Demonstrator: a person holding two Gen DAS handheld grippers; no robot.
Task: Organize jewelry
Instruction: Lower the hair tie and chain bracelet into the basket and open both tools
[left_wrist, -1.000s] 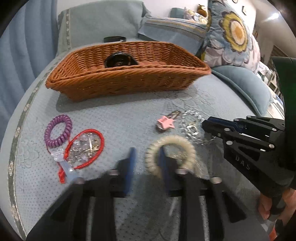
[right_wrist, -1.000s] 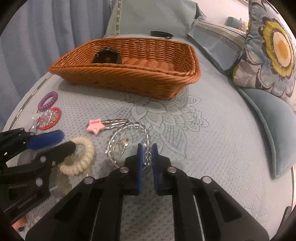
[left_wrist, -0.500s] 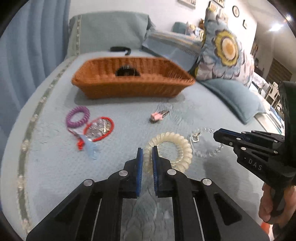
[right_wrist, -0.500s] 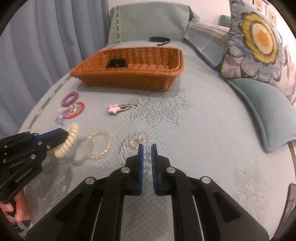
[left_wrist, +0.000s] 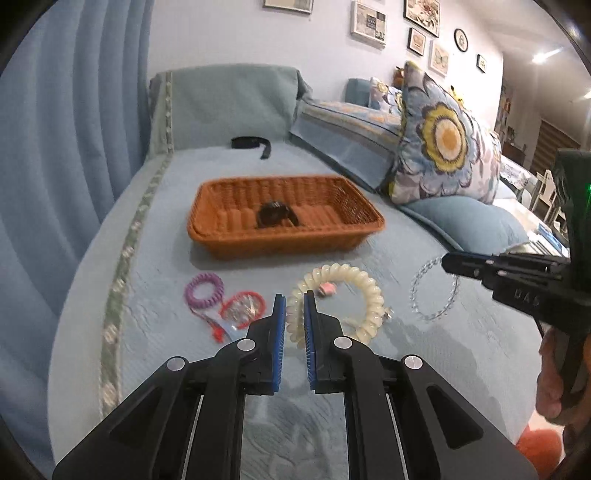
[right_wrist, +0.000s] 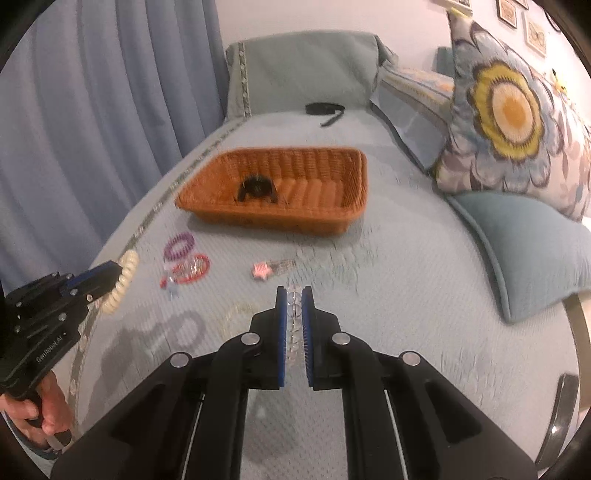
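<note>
On the blue bedspread (left_wrist: 424, 362) sat one wicker basket (left_wrist: 284, 240), rectangular and orange-brown, with one dark item (left_wrist: 275, 216) inside; its kind could not be told. Two grippers were raised above the cover. The left gripper (left_wrist: 294, 314) was clamped on one cream coil band (left_wrist: 369, 295), a thick, glossy spiral ring that hung free of the cover. The right gripper (right_wrist: 294, 310) was clamped on one clear bead bracelet (left_wrist: 434, 291), a thin ring of small transparent beads, seen edge-on between the blue pads (right_wrist: 282, 332) in the right wrist view. Four loose pieces lay on the cover, between the basket and the grippers: one purple coil band (right_wrist: 180, 245), one red ring (right_wrist: 192, 271) just beside it, one pink star clip (right_wrist: 262, 270) and one faint pale bracelet (right_wrist: 240, 314), blurred. One black strap (right_wrist: 325, 109) lay beyond the basket. One flowered cushion (right_wrist: 513, 114) stood at the right.
</note>
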